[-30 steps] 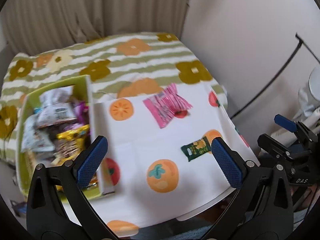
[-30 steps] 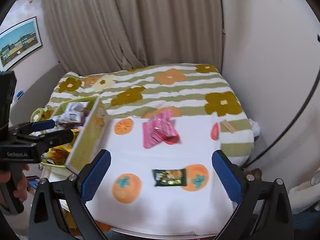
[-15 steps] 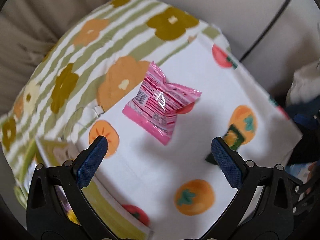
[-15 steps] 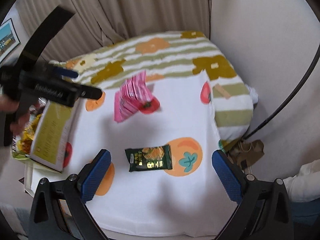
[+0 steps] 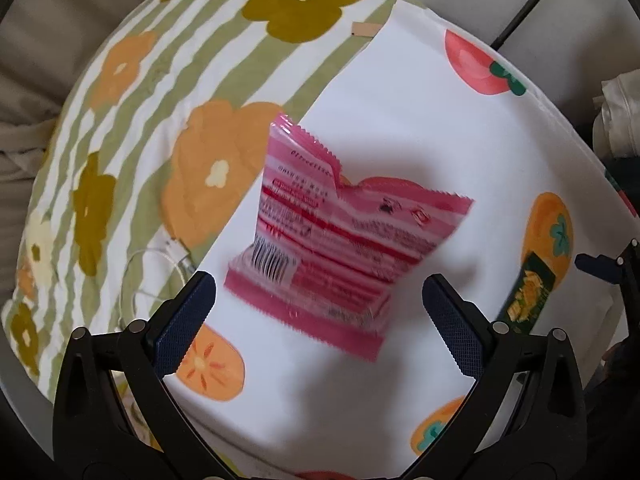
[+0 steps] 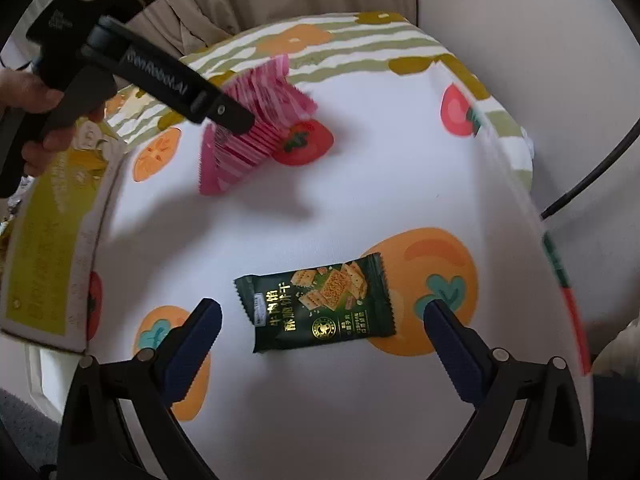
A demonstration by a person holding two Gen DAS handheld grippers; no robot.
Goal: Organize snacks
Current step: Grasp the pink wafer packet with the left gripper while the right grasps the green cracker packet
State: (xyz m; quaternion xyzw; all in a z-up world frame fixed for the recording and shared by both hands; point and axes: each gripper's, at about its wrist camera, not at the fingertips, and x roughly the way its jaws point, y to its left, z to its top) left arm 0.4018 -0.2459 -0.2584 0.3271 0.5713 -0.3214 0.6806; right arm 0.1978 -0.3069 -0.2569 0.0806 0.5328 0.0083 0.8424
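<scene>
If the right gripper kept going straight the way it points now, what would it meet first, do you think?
Most likely the dark green cracker packet, lying flat on the white fruit-print cloth between the open right gripper fingers; depth is uncertain.

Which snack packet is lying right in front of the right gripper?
The dark green cracker packet, flat between the open right gripper fingers. The pink packet lies farther off, under the left gripper.

Cloth (image 6: pixel 320 208): spread over the near part of the bed (image 6: pixel 360 40). Wafer packet (image 6: pixel 256 128): on the cloth, far side, at the edge nearest the bedspread. Cracker packet (image 6: pixel 320 304): on the cloth, nearer, well apart from the wafer packet. Box (image 6: pixel 52 240): at the cloth's left edge. Left gripper (image 5: pixel 320 320): over the wafer packet. Right gripper (image 6: pixel 320 336): over the cracker packet.
</scene>
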